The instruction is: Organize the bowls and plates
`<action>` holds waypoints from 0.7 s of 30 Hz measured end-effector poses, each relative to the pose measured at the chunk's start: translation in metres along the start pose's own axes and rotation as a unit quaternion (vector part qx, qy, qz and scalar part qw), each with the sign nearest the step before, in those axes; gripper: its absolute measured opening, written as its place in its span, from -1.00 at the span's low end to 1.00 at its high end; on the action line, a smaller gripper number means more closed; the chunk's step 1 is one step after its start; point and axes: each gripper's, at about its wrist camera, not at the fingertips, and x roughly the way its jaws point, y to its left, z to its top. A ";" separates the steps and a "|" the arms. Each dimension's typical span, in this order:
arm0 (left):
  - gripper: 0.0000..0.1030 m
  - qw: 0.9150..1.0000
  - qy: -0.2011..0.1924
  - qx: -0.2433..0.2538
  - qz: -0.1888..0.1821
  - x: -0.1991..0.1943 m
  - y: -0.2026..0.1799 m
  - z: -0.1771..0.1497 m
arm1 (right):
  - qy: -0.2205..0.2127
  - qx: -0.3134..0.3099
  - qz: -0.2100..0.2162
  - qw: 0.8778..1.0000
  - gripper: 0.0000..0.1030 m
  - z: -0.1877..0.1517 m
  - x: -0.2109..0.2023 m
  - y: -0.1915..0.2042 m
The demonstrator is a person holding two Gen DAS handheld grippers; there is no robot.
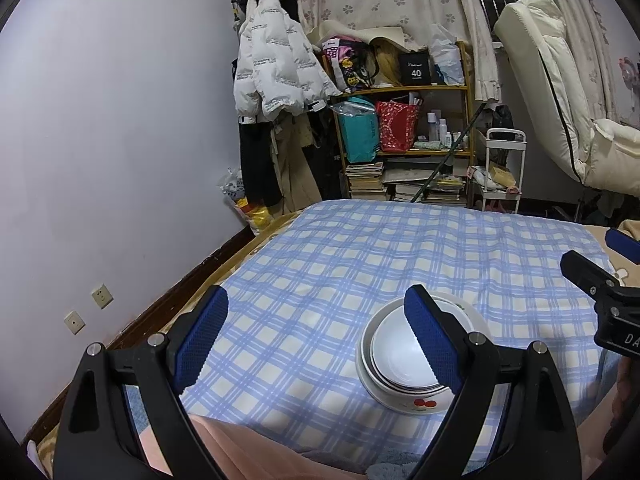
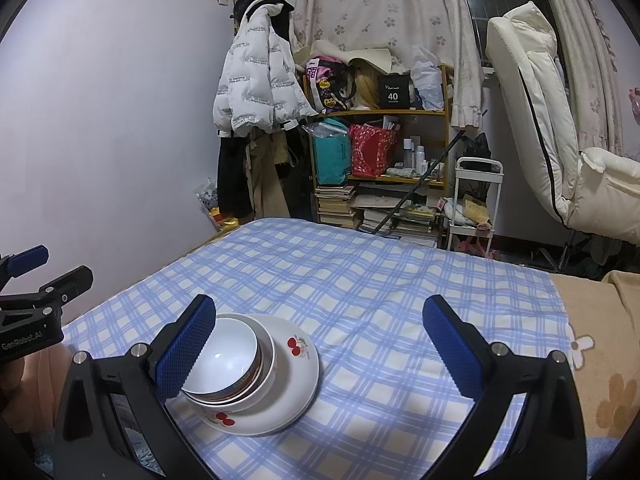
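Observation:
A nested stack stands on the blue-checked cloth (image 2: 360, 280): a white plate (image 2: 300, 384) with cherry print, a cherry-print bowl (image 2: 244, 408) on it, and smaller bowls inside, the top one plain white (image 2: 228, 360). My right gripper (image 2: 319, 304) is open, its left finger in front of the stack. In the left wrist view the stacked bowls (image 1: 396, 356) sit lower right, partly hidden by the right finger of my left gripper (image 1: 317, 294), which is open with only cloth between its jaws. Each gripper shows at the other view's edge: right gripper (image 1: 596, 250), left gripper (image 2: 60, 266).
The lilac wall (image 1: 120, 140) runs along the cloth's left side. Beyond the far edge stand a cluttered wooden shelf (image 2: 380, 160), a hanging white jacket (image 2: 256, 84), a small white cart (image 2: 476, 208) and a cream recliner (image 2: 560, 160). A beige floral blanket (image 2: 600, 340) lies at the right.

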 end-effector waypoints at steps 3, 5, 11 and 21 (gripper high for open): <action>0.72 1.000 -0.003 0.003 0.001 -0.001 -0.002 0.000 | 0.000 -0.001 -0.002 1.000 1.00 -0.001 0.001 0.001; 0.72 1.000 -0.004 0.003 0.003 0.000 -0.002 -0.001 | 0.000 0.000 -0.003 1.000 1.00 0.000 0.001 0.000; 0.72 1.000 -0.010 0.000 0.004 -0.001 -0.002 -0.001 | -0.002 -0.004 -0.009 1.000 1.00 -0.002 0.000 0.000; 0.72 1.000 -0.005 0.001 0.005 -0.003 -0.005 -0.002 | -0.001 -0.004 -0.009 1.000 1.00 -0.001 0.000 -0.001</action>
